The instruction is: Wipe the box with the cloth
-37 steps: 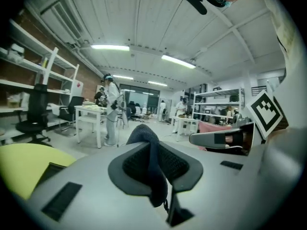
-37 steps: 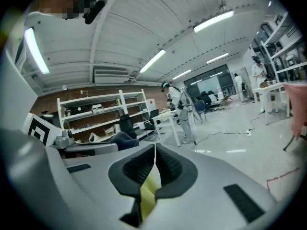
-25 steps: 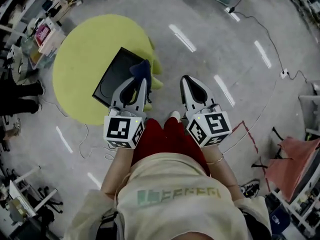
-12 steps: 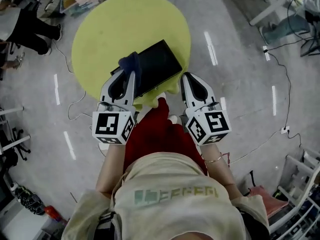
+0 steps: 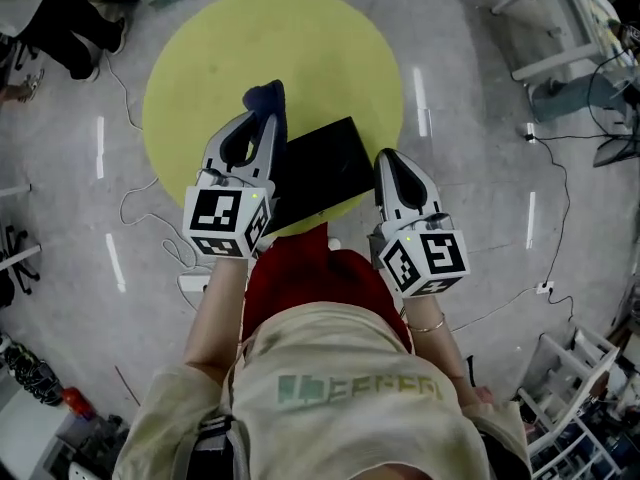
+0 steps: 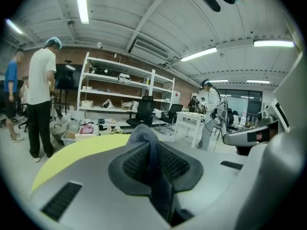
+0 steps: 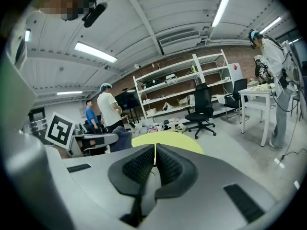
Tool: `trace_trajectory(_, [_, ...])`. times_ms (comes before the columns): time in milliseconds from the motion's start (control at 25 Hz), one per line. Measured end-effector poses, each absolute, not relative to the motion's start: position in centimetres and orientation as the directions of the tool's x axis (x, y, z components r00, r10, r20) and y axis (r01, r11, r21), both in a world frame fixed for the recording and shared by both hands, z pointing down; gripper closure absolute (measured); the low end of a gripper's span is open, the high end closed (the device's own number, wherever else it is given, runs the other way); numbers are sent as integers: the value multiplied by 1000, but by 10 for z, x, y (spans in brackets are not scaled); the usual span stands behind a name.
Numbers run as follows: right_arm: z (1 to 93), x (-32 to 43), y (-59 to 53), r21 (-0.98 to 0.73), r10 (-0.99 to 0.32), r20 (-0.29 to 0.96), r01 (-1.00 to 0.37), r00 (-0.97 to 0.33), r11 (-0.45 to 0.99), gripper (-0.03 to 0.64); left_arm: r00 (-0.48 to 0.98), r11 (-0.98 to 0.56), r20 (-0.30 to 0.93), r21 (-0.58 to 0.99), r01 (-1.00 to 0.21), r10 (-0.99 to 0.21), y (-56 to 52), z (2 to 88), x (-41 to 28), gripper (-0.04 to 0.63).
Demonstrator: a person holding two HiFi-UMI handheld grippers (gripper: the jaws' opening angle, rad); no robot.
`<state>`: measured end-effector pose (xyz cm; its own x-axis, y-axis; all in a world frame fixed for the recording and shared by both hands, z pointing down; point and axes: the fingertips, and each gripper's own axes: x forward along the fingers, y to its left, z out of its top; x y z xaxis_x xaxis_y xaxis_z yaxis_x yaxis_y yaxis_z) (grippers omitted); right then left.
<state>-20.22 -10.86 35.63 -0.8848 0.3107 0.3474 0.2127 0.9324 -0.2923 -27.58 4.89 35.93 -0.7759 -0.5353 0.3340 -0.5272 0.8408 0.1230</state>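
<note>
A flat black box (image 5: 322, 171) lies on the near part of a round yellow table (image 5: 250, 48). My left gripper (image 5: 264, 118) is held over the table just left of the box, shut on a dark blue cloth (image 5: 265, 96) that bunches out past its tips. In the left gripper view the cloth (image 6: 142, 132) is pinched between the dark pads (image 6: 132, 164). My right gripper (image 5: 389, 160) is at the box's right edge, shut with nothing in it; in its own view its pads (image 7: 139, 166) meet. The box does not show in either gripper view.
Two people (image 6: 41, 95) stand beyond the table by open shelves (image 6: 124, 92). An office chair (image 7: 204, 110) and a white desk (image 7: 259, 92) stand off to the right. Cables (image 5: 150, 218) run over the grey floor. White frames (image 5: 560, 58) stand at the right.
My left gripper has carried the cloth farther out over the table, past the box's left side. The box now lies between the two grippers. The right gripper stays shut and empty.
</note>
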Motion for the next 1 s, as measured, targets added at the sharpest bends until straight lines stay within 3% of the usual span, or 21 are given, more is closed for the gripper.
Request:
trace_trajectory(480, [386, -240, -122, -240, 130, 457, 19, -880, 971, 578, -518, 634, 424, 198, -748, -743, -31, 414, -350, 535])
trace_trajectory(720, [399, -257, -116, -251, 168, 486, 47, -858, 967, 578, -402, 564, 498, 231, -793, -769, -45, 438, -338, 535])
trace_trajectory(1000, [400, -257, -101, -282, 304, 463, 187, -833, 941, 578, -366, 587, 569, 267, -765, -736, -31, 448, -304, 536])
